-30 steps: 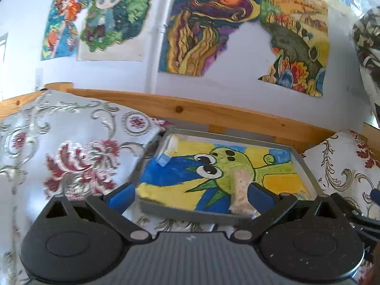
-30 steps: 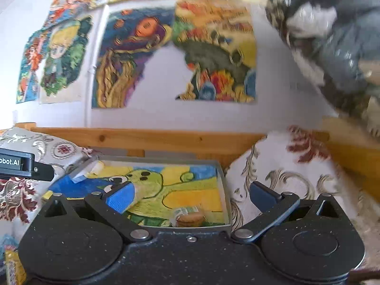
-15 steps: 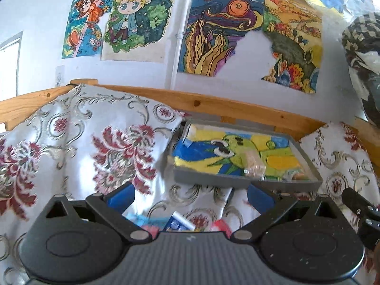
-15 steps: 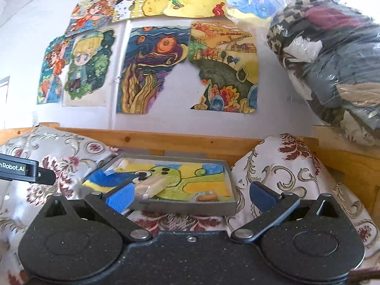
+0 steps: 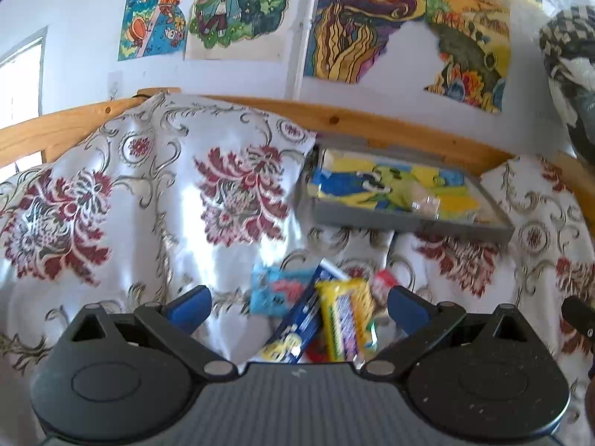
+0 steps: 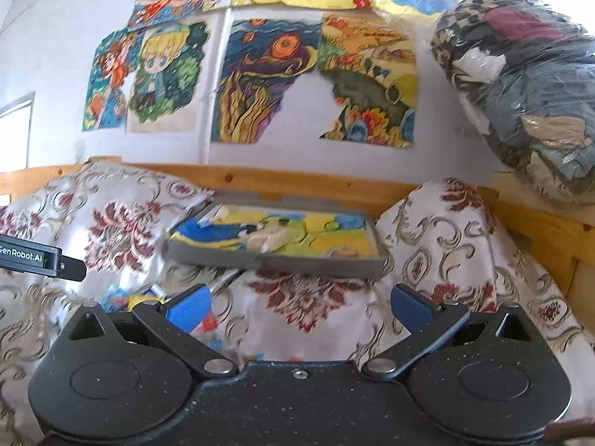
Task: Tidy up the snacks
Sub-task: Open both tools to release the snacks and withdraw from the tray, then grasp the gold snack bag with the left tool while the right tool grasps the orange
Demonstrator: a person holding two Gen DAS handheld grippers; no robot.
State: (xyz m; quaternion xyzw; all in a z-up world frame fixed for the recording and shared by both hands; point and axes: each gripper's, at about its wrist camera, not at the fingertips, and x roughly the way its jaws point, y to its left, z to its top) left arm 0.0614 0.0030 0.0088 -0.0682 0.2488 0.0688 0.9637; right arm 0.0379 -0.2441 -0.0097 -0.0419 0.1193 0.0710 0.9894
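Backdrop: floral cloth (image 5: 148,200) below wall drawings (image 5: 372,22).
Tray (image 5: 409,219): right of centre, grey, one wrapped snack (image 5: 424,200) inside.
Snack pile (image 5: 327,316): lower centre, between left gripper (image 5: 297,308) fingers, untouched.
Left gripper: spread, empty.
Right gripper (image 6: 301,306): spread, empty.

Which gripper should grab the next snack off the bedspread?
Left. The left gripper is open with the snack pile between its fingers; the right gripper faces bare bedspread.

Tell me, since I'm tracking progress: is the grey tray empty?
Not empty. The grey tray with the painted liner holds a clear-wrapped pale snack; a smaller one near its right corner is blurred.
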